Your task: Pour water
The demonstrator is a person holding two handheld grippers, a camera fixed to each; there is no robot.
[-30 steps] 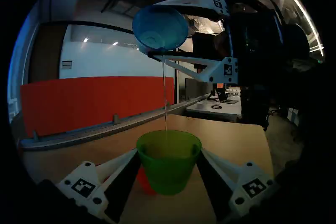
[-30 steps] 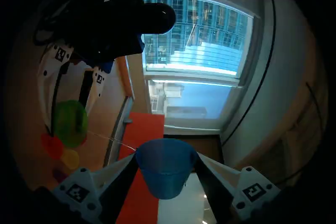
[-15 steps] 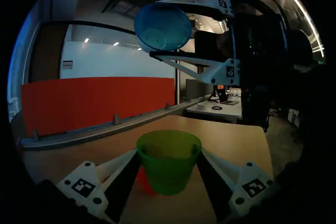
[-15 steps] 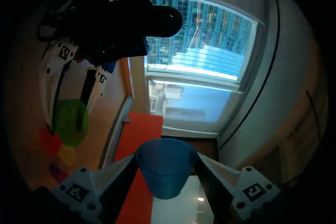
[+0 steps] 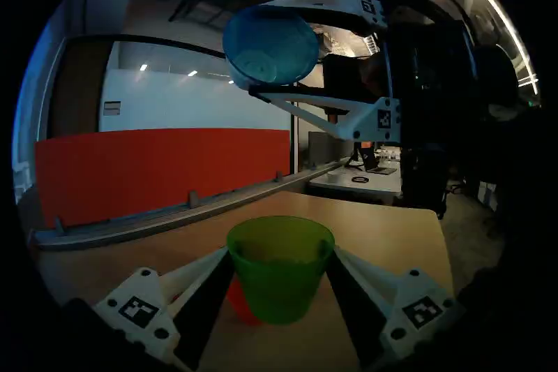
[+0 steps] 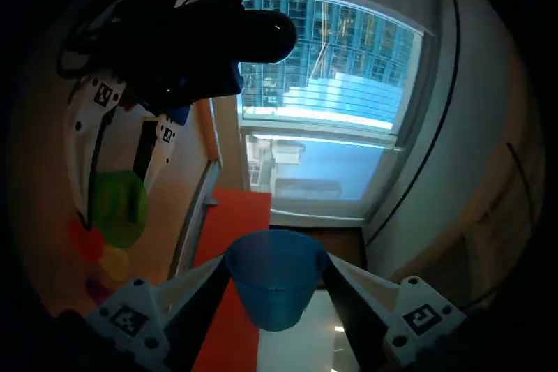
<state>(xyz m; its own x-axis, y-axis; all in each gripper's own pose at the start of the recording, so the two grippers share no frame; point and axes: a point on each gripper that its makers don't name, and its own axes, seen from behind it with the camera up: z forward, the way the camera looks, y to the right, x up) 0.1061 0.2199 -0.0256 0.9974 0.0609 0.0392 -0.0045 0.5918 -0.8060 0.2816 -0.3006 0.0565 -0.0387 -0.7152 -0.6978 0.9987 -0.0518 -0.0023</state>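
A green cup (image 5: 280, 267) stands upright on the wooden table (image 5: 390, 229), and my left gripper (image 5: 279, 281) is shut on it. High above it a blue cup (image 5: 270, 45) is tipped on its side with its mouth facing me, gripped by my right gripper (image 5: 279, 51). No water stream runs between them. In the right gripper view my right gripper (image 6: 275, 288) is shut on the blue cup (image 6: 275, 278), and the green cup (image 6: 117, 207) sits far off at the left between the left gripper's white fingers (image 6: 155, 145).
A red cup (image 5: 239, 302) peeks out behind the green one; red (image 6: 85, 241) and yellow (image 6: 115, 260) cups sit beside it. An orange partition (image 5: 160, 166) and a metal rail (image 5: 195, 201) border the table's far edge. A window (image 6: 328, 114) shows buildings.
One second ago a thin stream of water ran from the blue cup into the green cup. The stream has stopped and the blue cup has tilted back slightly.
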